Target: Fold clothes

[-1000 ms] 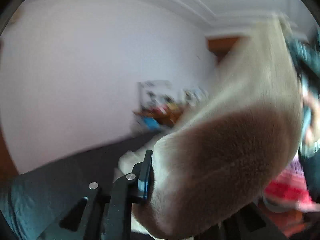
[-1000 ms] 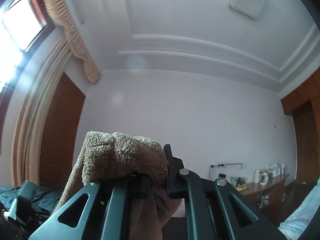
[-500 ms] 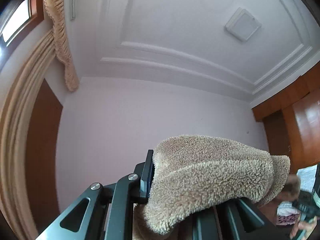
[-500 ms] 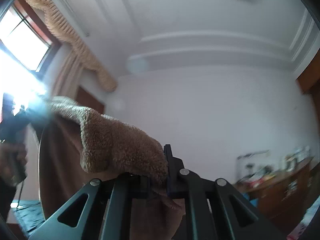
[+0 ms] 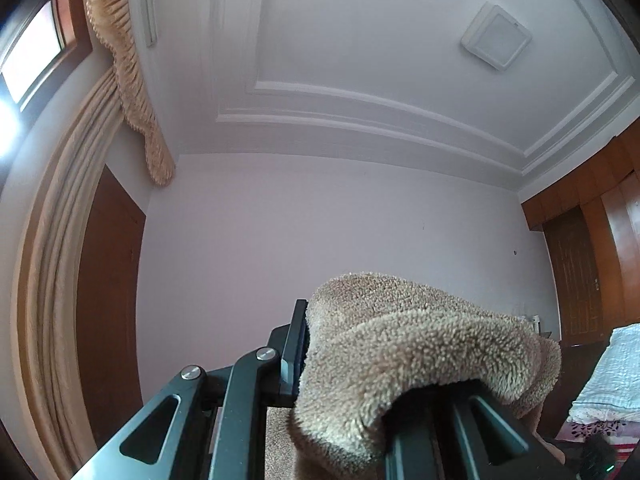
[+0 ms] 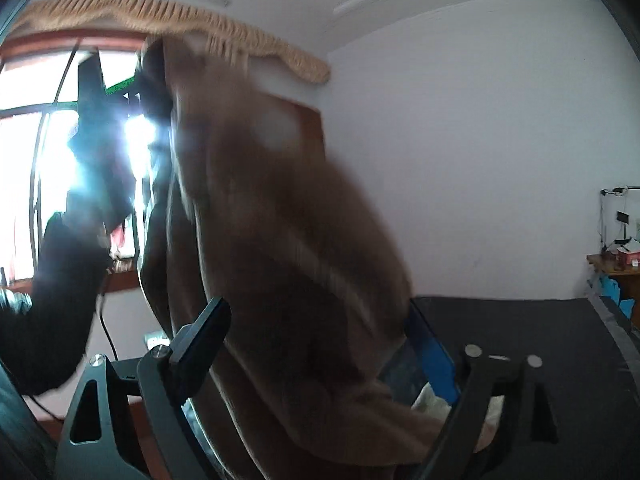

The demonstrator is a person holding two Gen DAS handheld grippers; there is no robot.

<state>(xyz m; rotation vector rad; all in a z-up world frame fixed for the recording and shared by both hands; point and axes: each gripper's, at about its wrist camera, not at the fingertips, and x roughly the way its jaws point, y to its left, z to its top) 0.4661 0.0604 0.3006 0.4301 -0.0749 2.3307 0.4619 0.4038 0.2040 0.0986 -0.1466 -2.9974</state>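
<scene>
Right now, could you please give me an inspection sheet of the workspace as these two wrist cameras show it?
Surface: dark flat surface below the right gripper; whether it is a bed or a table, cannot tell.
Job's things: tan fleece garment held up in the air, blurred in the right view.
Clutter: folded pale fabrics at the right; small items on a wooden desk.
Grippers: left gripper shut on the garment; right gripper open, garment hanging between its fingers.
Cables: a thin dark cable by the sleeve.
Surroundings: curtained window, white ceiling, ceiling light, wooden wardrobe.
</scene>
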